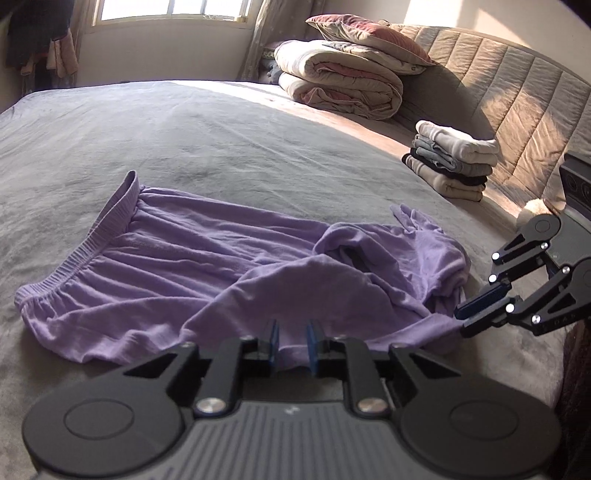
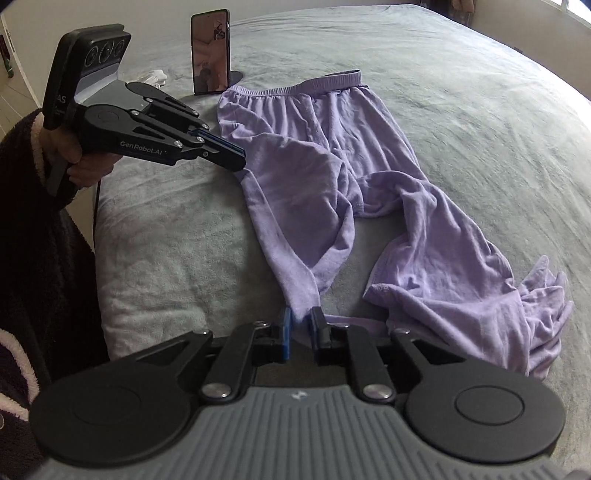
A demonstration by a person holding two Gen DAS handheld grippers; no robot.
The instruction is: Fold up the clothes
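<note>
A bed (image 1: 184,147) covered with a grey sheet fills the room under a sunlit window (image 1: 170,11). A pair of lilac trousers (image 1: 207,266) is spread on it directly ahead of both tools, with the elastic waistband (image 2: 314,83) at the far end from the right tool. A fabric edge of one leg is pinched between the narrowed fingers of the left tool (image 1: 291,343). The hem of the same leg is clamped by the right tool (image 2: 300,325), whose fingers are nearly closed on it. The other leg lies crumpled to the right of the right tool. A stack of folded clothes (image 1: 454,162) is seen far ahead and right of the left tool, near the headboard (image 1: 517,96), with rolled quilts (image 1: 340,81) beyond. A phone (image 2: 210,51) is propped upright beyond the waistband.
</note>
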